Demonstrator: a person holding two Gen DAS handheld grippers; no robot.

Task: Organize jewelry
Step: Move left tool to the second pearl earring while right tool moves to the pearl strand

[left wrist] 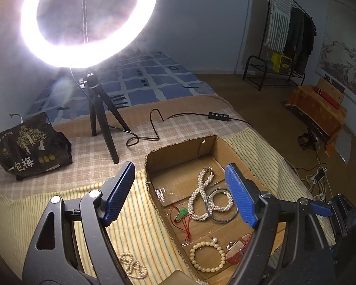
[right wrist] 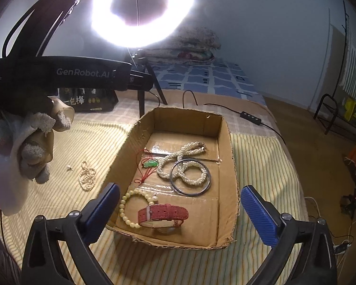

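Observation:
A cardboard box [right wrist: 225, 128] [left wrist: 159, 156] lies on a striped cloth. In it are a white pearl necklace [right wrist: 189, 150] [left wrist: 203, 187], a metal bangle [right wrist: 208, 182] [left wrist: 225, 219], a green pendant on red cord [right wrist: 150, 163] [left wrist: 182, 212], a cream bead bracelet [right wrist: 124, 210] [left wrist: 207, 256] and a red-strap watch [right wrist: 162, 213] [left wrist: 237, 249]. A small pearl strand [right wrist: 86, 175] [left wrist: 133, 264] and a tiny earring [right wrist: 69, 167] lie on the cloth left of the box. My left gripper [left wrist: 180, 192] is open and empty above the box's left wall. My right gripper [right wrist: 180, 211] is open and empty over the box's near end.
A lit ring light on a black tripod [left wrist: 102, 118] [right wrist: 142, 99] stands behind the box, its cable and switch [left wrist: 219, 115] trailing right. A black snack bag [left wrist: 30, 147] sits at the left. A gloved hand [right wrist: 33, 142] holds the left gripper. The bed edge drops off at right.

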